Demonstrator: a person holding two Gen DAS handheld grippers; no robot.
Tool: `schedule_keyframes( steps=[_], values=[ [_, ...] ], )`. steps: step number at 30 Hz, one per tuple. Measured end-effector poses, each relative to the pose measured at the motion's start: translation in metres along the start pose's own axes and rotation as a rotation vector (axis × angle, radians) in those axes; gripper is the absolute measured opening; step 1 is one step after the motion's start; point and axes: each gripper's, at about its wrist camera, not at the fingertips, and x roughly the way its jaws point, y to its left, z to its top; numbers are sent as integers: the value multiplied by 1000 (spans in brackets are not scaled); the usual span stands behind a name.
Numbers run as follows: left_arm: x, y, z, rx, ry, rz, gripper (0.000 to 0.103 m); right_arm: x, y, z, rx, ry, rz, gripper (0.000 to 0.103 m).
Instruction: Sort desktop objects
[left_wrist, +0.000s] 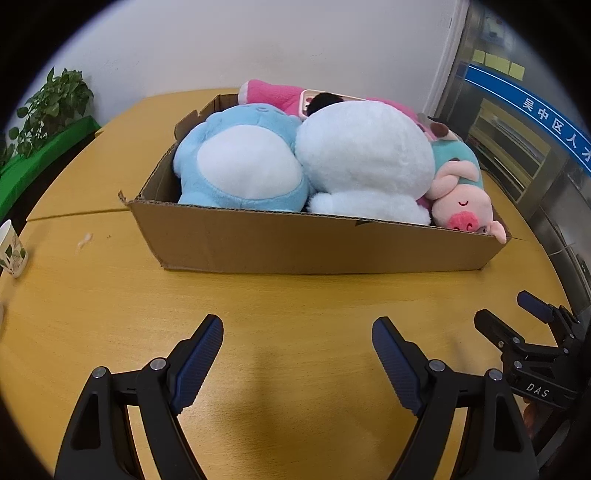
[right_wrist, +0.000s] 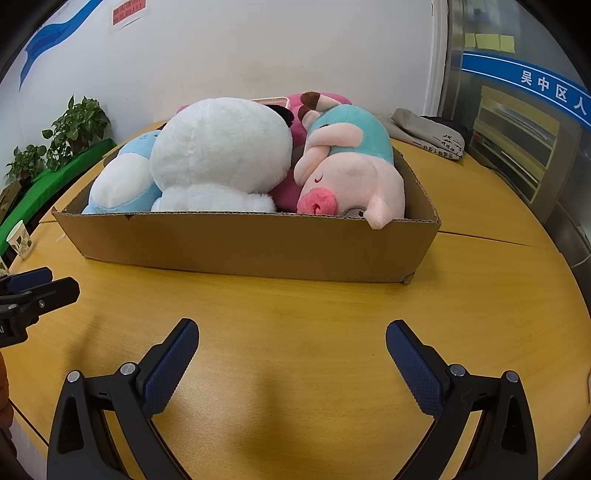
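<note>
The left gripper (left_wrist: 297, 328) hangs over bare tabletop with its blue-padded jaws spread wide and nothing between them; the right gripper (right_wrist: 291, 332) does the same just beside it, jaws apart and empty, its black body carrying the letters "DAS" where it shows at the edge of the left wrist view. Both point at the yellow wooden table (left_wrist: 295, 302), whose round edge curves away on each side and whose top shows a seam between boards. Near the middle of it sits an open cardboard box (left_wrist: 314, 247), packed with soft toys: a light blue plush (left_wrist: 240, 162) at the left end, a big white plush (left_wrist: 365, 151) in the middle, a pink pig plush (left_wrist: 461, 210) in a teal outfit at the right end with one ear over the rim, and a pink plush (left_wrist: 269, 92) behind them. A paper cup (left_wrist: 11, 251) printed with leaves stands well off to the left. Behind the table rises a white wall, with potted green plants (left_wrist: 51, 107) on a green ledge at left. At right a metal-framed glass door bears yellow sticky notes and a blue band (right_wrist: 546, 88) with white Chinese characters reading "吴中区人". A folded grey cloth (right_wrist: 424, 136) lies on the table behind the box.
</note>
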Motion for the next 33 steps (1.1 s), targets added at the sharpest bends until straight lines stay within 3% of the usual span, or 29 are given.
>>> schedule_keyframes(
  steps=[4, 7, 8, 13, 17, 22, 25, 28, 33],
  values=[
    [-3, -4, 0, 27, -16, -15, 83, 0, 2, -1, 2, 1, 4, 103],
    [3, 18, -1, -22, -5, -59, 83, 4, -2, 0, 15, 25, 16, 103],
    [3, 15, 0, -19, -8, -43, 83, 2, -1, 0, 13, 23, 14, 103],
    [-3, 31, 6, 62, -58, -66, 83, 5, -10, 4, 18, 16, 44, 103],
    [-7, 68, 11, 145, -98, -54, 83, 1, -58, 8, 33, -28, 102, 103],
    [11, 136, 8, 174, -66, -60, 83, 3, -126, 1, -125, -67, 158, 103],
    [33, 168, 4, 198, -18, -41, 83, 12, -163, -8, -212, 8, 314, 103],
    [52, 187, 6, 228, 19, -26, 84, 31, -185, -20, -328, 100, 285, 103],
    [62, 203, 25, 246, 19, -43, 88, 55, -213, -28, -333, 153, 329, 103]
  ],
)
